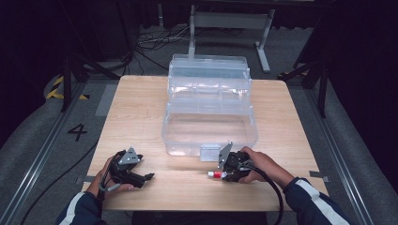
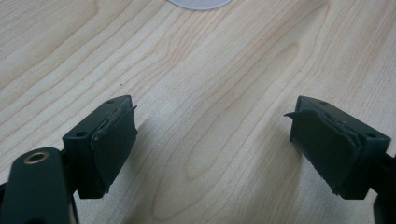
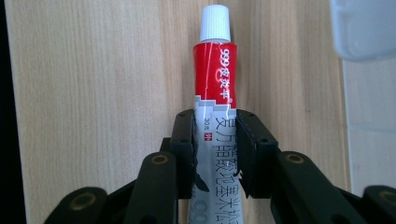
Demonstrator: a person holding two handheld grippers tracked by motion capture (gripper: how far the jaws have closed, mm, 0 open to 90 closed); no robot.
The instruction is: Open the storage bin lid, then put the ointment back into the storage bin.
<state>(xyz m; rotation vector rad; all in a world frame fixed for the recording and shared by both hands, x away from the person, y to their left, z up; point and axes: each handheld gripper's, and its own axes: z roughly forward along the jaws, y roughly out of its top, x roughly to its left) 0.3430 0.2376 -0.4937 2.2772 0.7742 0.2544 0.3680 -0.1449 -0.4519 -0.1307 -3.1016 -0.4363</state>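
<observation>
On the grey floor (image 1: 37,140), seen from the high view, stands a square light-wood worktop (image 1: 136,112); a painted number 4 (image 1: 77,131) lies on the floor at its 9 o'clock side, black cables (image 1: 155,42) trail at 12 o'clock beyond it, and a grey metal frame (image 1: 230,23) stands farther back. Across the worktop from centre to 12 o'clock sits a clear plastic tiered storage box (image 1: 209,105), opened out, with its upper trays stepped back and its deep lower bin nearest the person; a pale latch (image 1: 210,152) hangs on the bin's front wall. At 5 o'clock on the worktop the person's right hand (image 1: 263,164) holds the right claw (image 1: 224,175), low over the wood just in front of the box. That claw is closed on a tube of ointment (image 3: 215,93), red and silver with a white cap (image 3: 215,23); in the right gripper view the 2 black jaws press the tube's silver body from both sides, and the cap end points away toward 12 o'clock. In the high view the cap sticks out toward 9 o'clock. At 7 o'clock the left hand (image 1: 105,180) holds the left claw (image 1: 149,177), well apart from the box. In the left gripper view its jaws stand wide with bare wood between them, gripping nothing.
</observation>
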